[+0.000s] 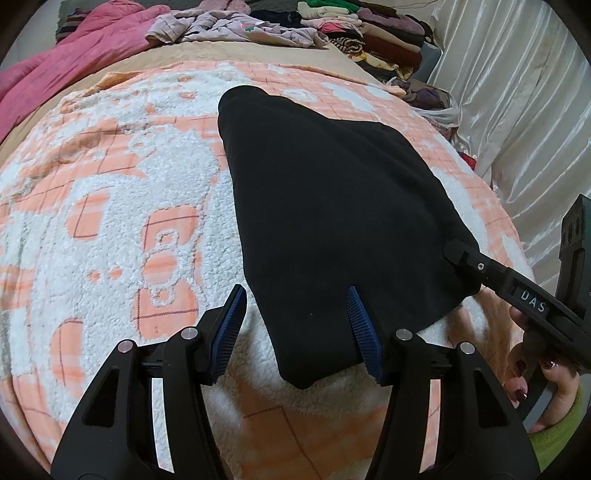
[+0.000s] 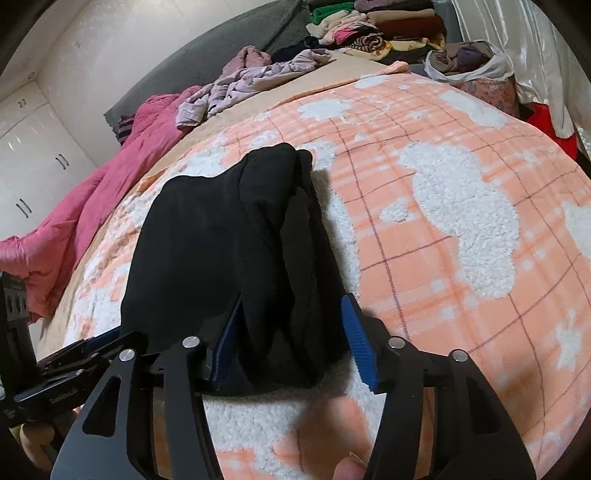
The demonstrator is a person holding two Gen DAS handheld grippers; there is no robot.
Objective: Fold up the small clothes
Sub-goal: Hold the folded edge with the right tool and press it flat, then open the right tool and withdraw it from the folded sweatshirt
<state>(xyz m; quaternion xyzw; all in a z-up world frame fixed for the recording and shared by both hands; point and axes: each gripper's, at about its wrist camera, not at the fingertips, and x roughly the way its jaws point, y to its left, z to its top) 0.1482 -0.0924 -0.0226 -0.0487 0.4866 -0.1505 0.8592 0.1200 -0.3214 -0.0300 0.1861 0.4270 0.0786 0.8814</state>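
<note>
Support: a bed (image 2: 461, 229) under an orange-and-white fleece blanket (image 1: 110, 206).
Middle of the bed: a folded black garment (image 1: 332, 206) lies flat on the fleece blanket.
Far edge: a rumpled lilac garment (image 1: 236, 29) on a beige sheet (image 1: 229, 53).
Far left corner: a pink quilt (image 1: 74, 55), bunched.
Far right corner: stacked folded clothes (image 1: 373, 40); just beside them, a white plastic bag (image 2: 465, 62) of clothes.
</note>
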